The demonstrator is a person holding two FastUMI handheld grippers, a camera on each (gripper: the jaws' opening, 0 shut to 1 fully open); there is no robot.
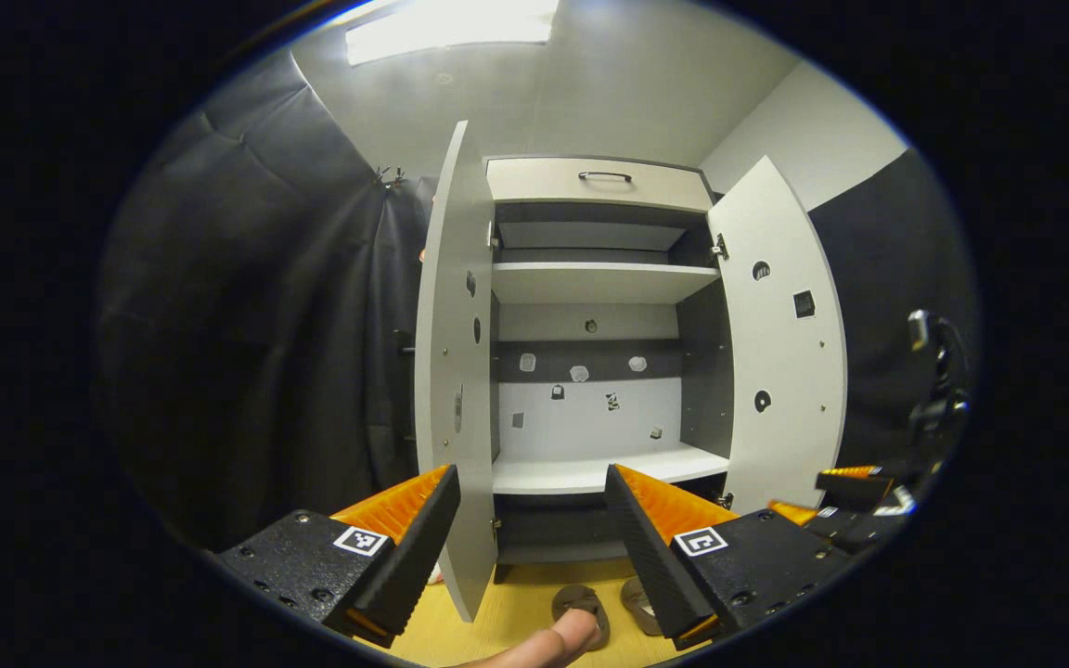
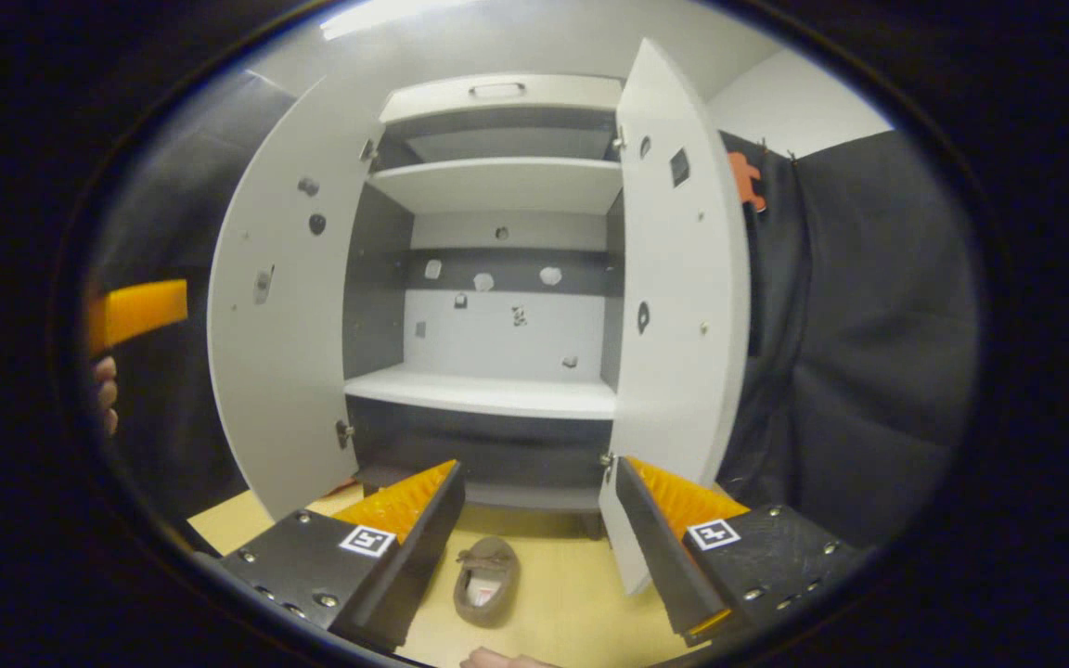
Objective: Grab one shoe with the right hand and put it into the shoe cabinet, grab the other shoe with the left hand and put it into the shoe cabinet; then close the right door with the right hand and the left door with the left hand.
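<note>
Dark cloth is hanging on the booth walls around a pale shoe cabinet (image 1: 590, 371), which is standing on a yellowish wooden floor (image 2: 553, 603) under a bright ceiling light (image 1: 446, 23). Both of its doors are standing wide open: the left door (image 1: 451, 371) is showing nearly edge-on in the left gripper view, and the right door (image 2: 678, 306) is swinging out toward the camera in the right gripper view. The shelves (image 2: 488, 394) inside are holding no shoes (a closed drawer (image 1: 599, 178) is sitting at the top).

The left gripper (image 1: 530, 496) is hovering in front of the cabinet with its fingers spread apart and nothing between them. The right gripper (image 2: 539, 492) is likewise hanging released, gripping nothing.

In the right gripper view a brown shoe (image 2: 486, 580) is lying on the floor just in front of the cabinet base, its long axis running toward the cabinet, though I cannot tell which end is the toe. In the left gripper view two shoes (image 1: 583, 605) are lying side by side on the floor, pointing the same way, with a fingertip (image 1: 562, 640) showing at the lower edge just before them.
</note>
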